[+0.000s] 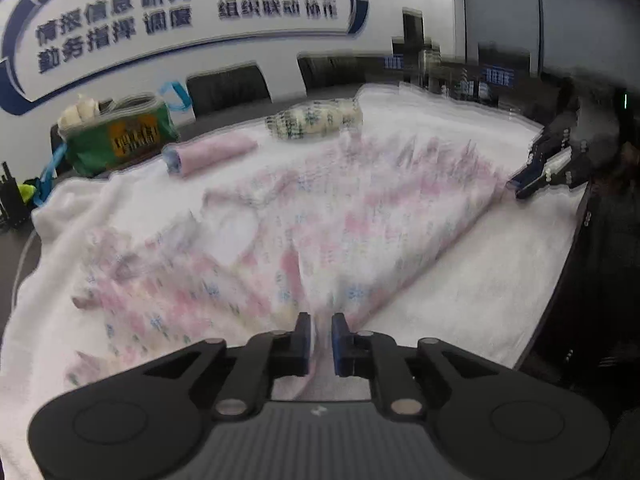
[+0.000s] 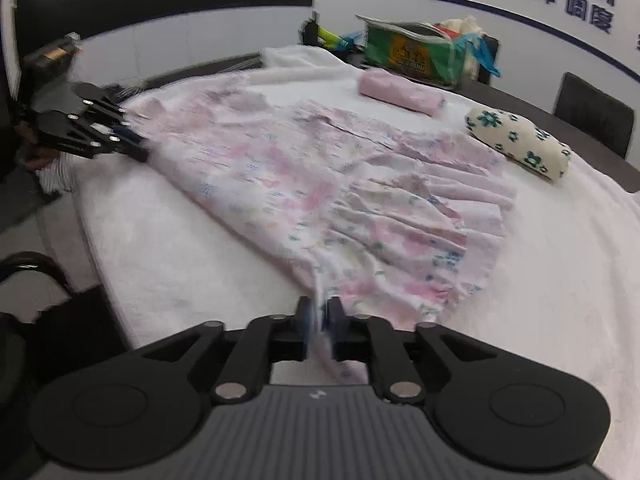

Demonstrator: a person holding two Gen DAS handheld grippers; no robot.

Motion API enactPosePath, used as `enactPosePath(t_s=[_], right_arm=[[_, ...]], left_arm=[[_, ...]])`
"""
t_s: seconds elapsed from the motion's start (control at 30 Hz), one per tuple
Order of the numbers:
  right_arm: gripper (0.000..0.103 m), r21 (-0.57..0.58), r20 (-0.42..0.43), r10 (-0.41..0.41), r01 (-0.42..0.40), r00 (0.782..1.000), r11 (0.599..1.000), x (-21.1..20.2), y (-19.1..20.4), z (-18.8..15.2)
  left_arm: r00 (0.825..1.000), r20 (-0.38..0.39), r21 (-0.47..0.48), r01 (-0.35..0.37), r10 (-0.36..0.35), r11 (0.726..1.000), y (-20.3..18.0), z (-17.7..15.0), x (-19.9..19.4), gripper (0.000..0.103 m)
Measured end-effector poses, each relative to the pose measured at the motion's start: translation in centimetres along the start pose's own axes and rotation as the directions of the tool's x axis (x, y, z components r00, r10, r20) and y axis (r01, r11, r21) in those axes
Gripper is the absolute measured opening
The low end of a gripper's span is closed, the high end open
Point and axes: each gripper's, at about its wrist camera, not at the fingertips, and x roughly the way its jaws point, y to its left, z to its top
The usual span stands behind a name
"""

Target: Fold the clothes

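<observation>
A pink floral dress (image 1: 320, 220) lies spread and creased on the white cover (image 1: 480, 300) of the table. In the left wrist view my left gripper (image 1: 321, 322) sits at the near hem, its jaws nearly together with a fold of the dress pinched between them. My right gripper (image 1: 534, 178) holds the dress's far right corner. In the right wrist view the right gripper (image 2: 319, 310) is shut on a bunched edge of the dress (image 2: 320, 184), and the left gripper (image 2: 134, 148) grips its far left end. The cloth runs taut between the two.
A rolled pink garment (image 2: 400, 92) and a rolled cream garment with green flowers (image 2: 520, 144) lie beyond the dress. A green bag (image 2: 412, 54) stands at the table's far edge. Dark chairs (image 2: 592, 116) line the wall. The table's edge (image 1: 560, 280) curves close on the right.
</observation>
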Motion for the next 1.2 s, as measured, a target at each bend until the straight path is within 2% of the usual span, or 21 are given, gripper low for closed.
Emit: enactPosePath(t_s=[0.03,0.07,0.13,0.2,0.23,0.27,0.33,0.37,0.4,0.47,0.6,0.67,0.77,0.8,0.87,0.9,0.93,0.97,1.03,1.07,1.2], right_arm=[[0.029,0.0,0.025,0.015,-0.015,1.0,1.0,-0.8,0.1,0.2],[0.031,-0.002,0.071,0.016,-0.016,0.997,1.0,-1.5,0.3,0.7],[0.031,-0.007,0.163,0.019,-0.018,0.986,1.0,-1.9,1.0,2.2],[0.031,-0.019,0.211,0.042,-0.038,0.977,0.999,-0.6,1.9,3.8],[0.031,-0.041,0.209,0.068,-0.061,0.976,0.997,0.9,2.5,4.4],[0.029,-0.063,0.201,0.092,-0.081,0.975,0.995,2.4,3.0,5.0],[0.027,-0.1,0.138,0.103,-0.089,0.985,0.991,5.5,3.6,5.2],[0.027,-0.096,0.102,0.075,-0.065,0.992,0.993,6.5,3.4,4.9],[0.027,-0.091,0.068,0.049,-0.043,0.996,0.995,7.5,3.2,4.6],[0.035,-0.036,0.055,0.06,-0.058,0.997,0.998,7.2,1.5,3.3],[0.039,0.067,0.112,0.036,-0.043,0.993,0.997,4.0,-0.9,2.3],[0.044,0.069,0.152,-0.008,-0.003,0.988,0.998,2.6,-1.4,3.2],[0.049,0.029,0.186,-0.085,0.081,0.979,0.996,1.9,-2.1,5.2],[0.049,0.015,0.188,-0.098,0.097,0.977,0.995,2.2,-2.3,6.0],[0.052,-0.013,0.188,-0.109,0.113,0.976,0.993,3.1,-3.3,7.6],[0.054,-0.028,0.184,-0.108,0.115,0.977,0.993,3.7,-3.9,8.5],[0.058,-0.036,0.175,-0.101,0.109,0.979,0.993,4.4,-4.7,9.4],[0.062,-0.044,0.166,-0.093,0.102,0.982,0.994,5.1,-5.5,10.4],[0.062,-0.03,0.136,-0.083,0.087,0.987,0.996,6.8,-7.5,12.3],[0.062,-0.007,0.117,-0.081,0.083,0.99,0.997,7.7,-8.7,13.1],[0.062,0.029,0.036,-0.051,0.05,0.998,0.998,12.1,-12.6,14.8]], left_arm=[[0.999,0.041,-0.039,0.001,0.001,0.999,0.3,0.7,-0.7,0.017],[0.997,0.073,-0.066,-0.003,0.008,0.998,0.4,1.5,-0.8,0.02],[0.992,0.127,-0.114,-0.004,0.018,0.993,0.3,3.0,-0.6,0.02],[0.994,0.107,-0.095,0.026,-0.016,0.995,-0.8,3.8,2.1,0.02],[0.995,0.091,-0.081,0.035,-0.028,0.996,-1.4,4.1,3.5,0.02],[0.998,0.053,-0.052,0.023,-0.02,0.998,-2.0,3.9,5.1,0.016],[0.999,-0.024,-0.027,-0.023,0.022,0.999,-2.3,3.1,7.8,0.011],[0.997,-0.052,-0.027,-0.05,0.048,0.998,-2.1,2.6,8.7,0.011],[0.997,-0.042,-0.036,-0.065,0.064,0.997,-1.6,2.1,8.7,0.012],[0.995,-0.04,-0.073,-0.09,0.088,0.993,-0.5,1.7,8.4,0.013],[0.993,-0.048,-0.162,-0.11,0.104,0.981,1.7,3.1,6.7,0.014],[0.993,-0.019,-0.203,-0.119,0.117,0.972,2.9,4.4,5.6,0.026],[0.984,0.023,-0.18,-0.167,0.174,0.969,4.2,6.7,5.1,0.03],[0.981,0.013,-0.162,-0.186,0.191,0.969,4.4,7.7,5.5,0.032],[0.982,-0.035,-0.145,-0.189,0.186,0.971,5.7,10.0,6.9,0.048],[0.982,-0.058,-0.168,-0.185,0.177,0.968,6.9,10.9,7.9,0.051],[0.982,-0.093,-0.196,-0.182,0.166,0.964,8.2,11.7,9.2,0.061],[0.98,-0.124,-0.224,-0.182,0.158,0.957,9.4,12.4,10.6,0.062],[0.973,-0.164,-0.273,-0.202,0.161,0.941,11.6,12.8,13.3,0.062],[0.971,-0.18,-0.271,-0.205,0.16,0.941,12.4,12.9,14.9,0.062],[0.965,-0.199,-0.296,-0.226,0.171,0.928,14.4,12.4,19.1,0.06]])
